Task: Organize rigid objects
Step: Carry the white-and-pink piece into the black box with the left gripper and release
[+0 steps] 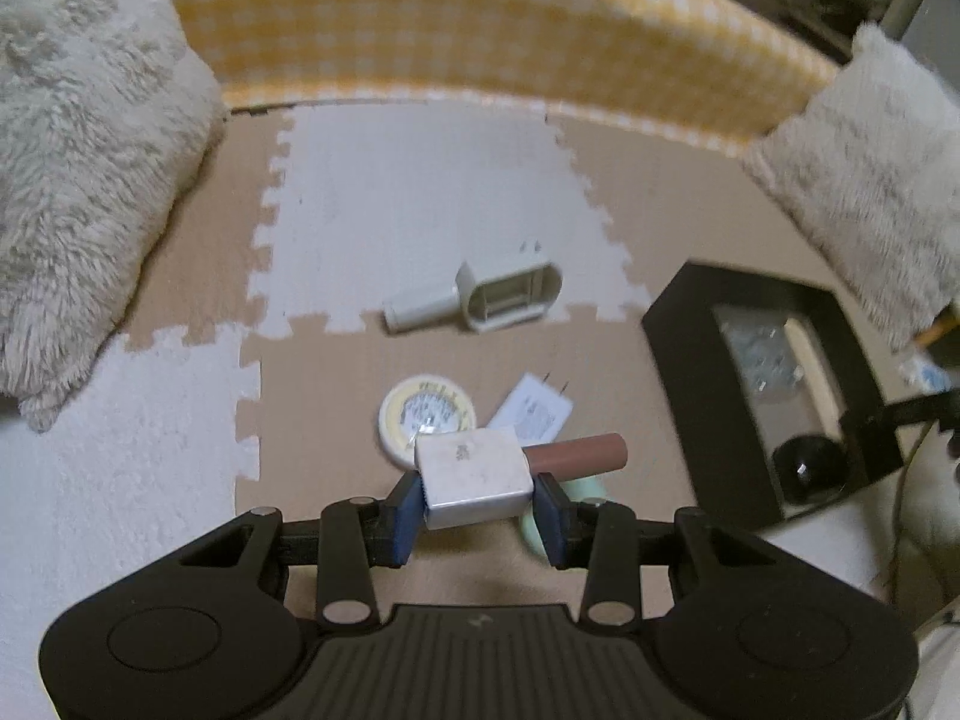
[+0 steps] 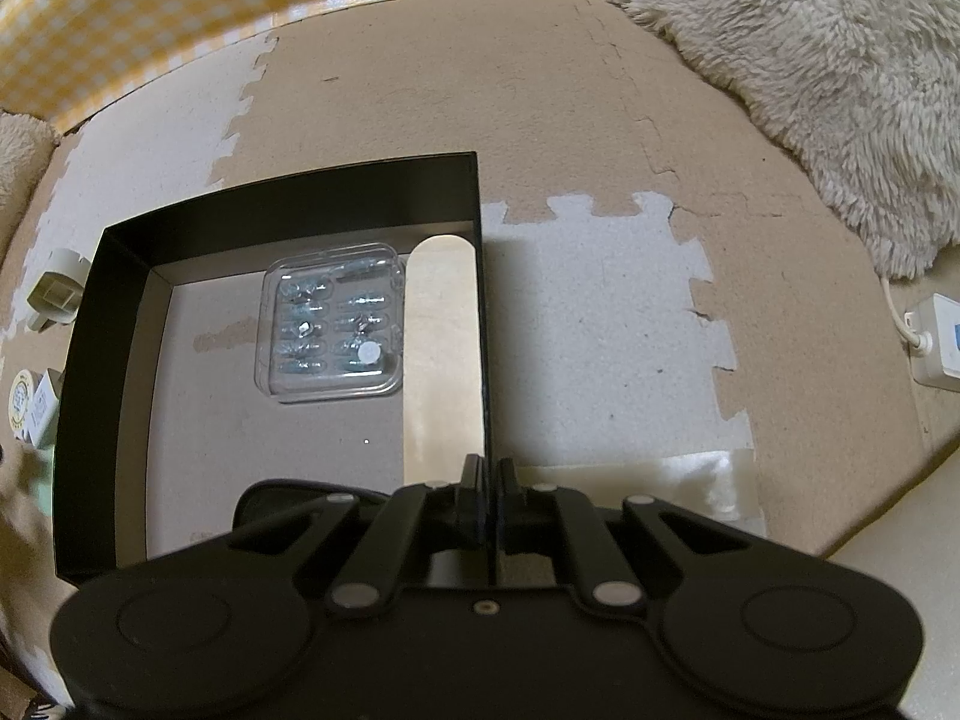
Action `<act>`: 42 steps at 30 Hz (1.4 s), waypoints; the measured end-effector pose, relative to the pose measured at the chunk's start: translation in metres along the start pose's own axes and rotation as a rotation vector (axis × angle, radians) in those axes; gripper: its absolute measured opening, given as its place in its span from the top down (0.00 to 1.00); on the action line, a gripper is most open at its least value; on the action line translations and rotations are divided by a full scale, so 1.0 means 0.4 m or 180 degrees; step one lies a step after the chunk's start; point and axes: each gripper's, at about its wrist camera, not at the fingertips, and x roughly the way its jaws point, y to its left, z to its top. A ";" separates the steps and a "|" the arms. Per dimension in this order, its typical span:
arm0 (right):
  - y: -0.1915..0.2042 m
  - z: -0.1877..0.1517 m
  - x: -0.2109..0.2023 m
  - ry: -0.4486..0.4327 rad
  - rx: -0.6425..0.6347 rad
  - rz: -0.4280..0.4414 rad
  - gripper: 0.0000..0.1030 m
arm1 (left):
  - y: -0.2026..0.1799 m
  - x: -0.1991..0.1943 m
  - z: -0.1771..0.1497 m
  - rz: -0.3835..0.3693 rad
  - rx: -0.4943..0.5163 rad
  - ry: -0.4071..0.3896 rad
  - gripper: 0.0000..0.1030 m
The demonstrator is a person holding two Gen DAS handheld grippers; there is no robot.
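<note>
Currently: left gripper (image 1: 480,507) clamps metal block (image 1: 474,474); black box (image 1: 762,384) lies rightward, its wall pinched by right gripper (image 2: 491,483).

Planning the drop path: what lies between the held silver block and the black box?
Left wrist view: between the silver block in the left gripper and the black box lies a brown cylinder, then bare mat.

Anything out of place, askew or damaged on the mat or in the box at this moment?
Nothing looks damaged or spilled. The left gripper holds a silver metal block slightly tilted. A round tin, white plug adapter and beige plastic piece lie loose outside the black box, unsorted.
</note>
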 end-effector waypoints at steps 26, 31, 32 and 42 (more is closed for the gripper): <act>0.001 -0.001 0.001 -0.0003 -0.0005 -0.0003 0.94 | -0.511 0.227 0.024 -0.0539 0.0319 0.0188 0.60; -0.001 -0.001 0.002 -0.0005 0.0001 0.0003 0.94 | -0.521 0.269 0.035 -0.0367 0.0215 0.0187 0.60; -0.001 -0.001 0.002 -0.0004 0.0002 0.0004 0.94 | -0.523 0.274 0.035 -0.0326 0.0210 0.0189 0.60; -0.002 -0.001 0.002 -0.0006 0.0006 0.0008 0.94 | -0.538 0.321 0.023 -0.0347 0.0131 0.0305 0.58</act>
